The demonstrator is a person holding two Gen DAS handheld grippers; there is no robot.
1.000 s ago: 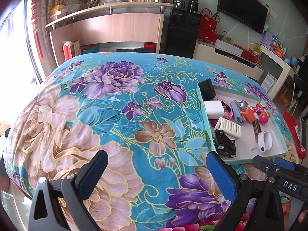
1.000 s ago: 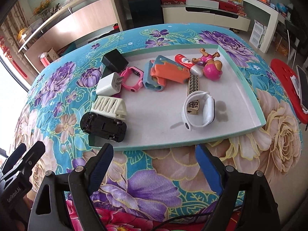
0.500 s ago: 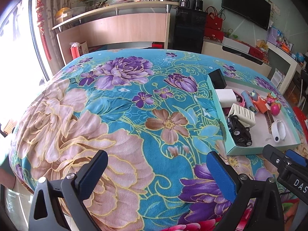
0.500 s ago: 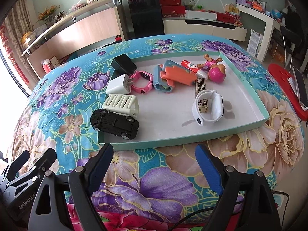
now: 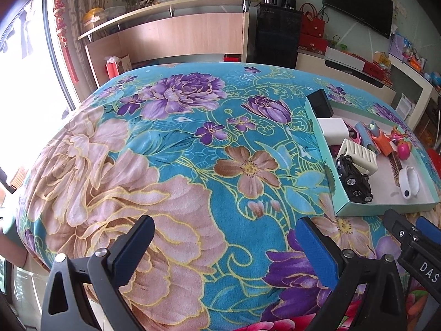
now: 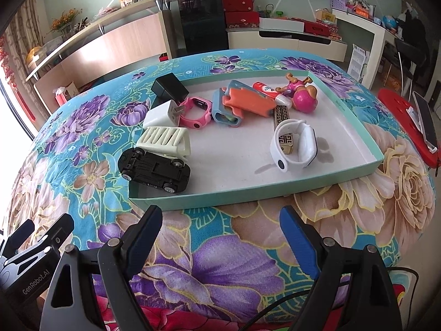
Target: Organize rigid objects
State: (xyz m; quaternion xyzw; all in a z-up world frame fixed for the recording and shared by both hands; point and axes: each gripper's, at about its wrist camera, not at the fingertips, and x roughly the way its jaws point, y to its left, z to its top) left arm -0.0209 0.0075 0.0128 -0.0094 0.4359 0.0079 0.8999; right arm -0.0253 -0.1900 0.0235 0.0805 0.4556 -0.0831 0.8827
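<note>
A shallow teal tray point(image 6: 330, 178) point(image 5: 386, 209) lies on a flowered blanket and holds several small objects. In it are a black toy car point(image 6: 154, 167) point(image 5: 354, 178), a white slatted piece point(image 6: 165, 139), a white charger point(image 6: 160, 114), a pink watch point(image 6: 197, 110), a black adapter point(image 6: 169, 87), an orange-and-blue toy point(image 6: 239, 104), a pink doll point(image 6: 301, 93) and a white wristband point(image 6: 296, 144). My right gripper point(image 6: 220, 223) stands open just short of the tray's near wall, with nothing between its fingers. My left gripper point(image 5: 224, 237) is open over bare blanket, left of the tray.
The flowered blanket point(image 5: 165, 151) covers the whole surface and drops off at its rounded edges. A wooden counter point(image 5: 179, 35), a black cabinet point(image 5: 275, 38) and a low white unit point(image 6: 289, 41) stand behind. A red stool with a phone point(image 6: 424, 118) stands at the right.
Both views have tilted up, so the tray and blanket sit lower and nearer in frame and more of the room shows. The objects in the tray have not moved.
</note>
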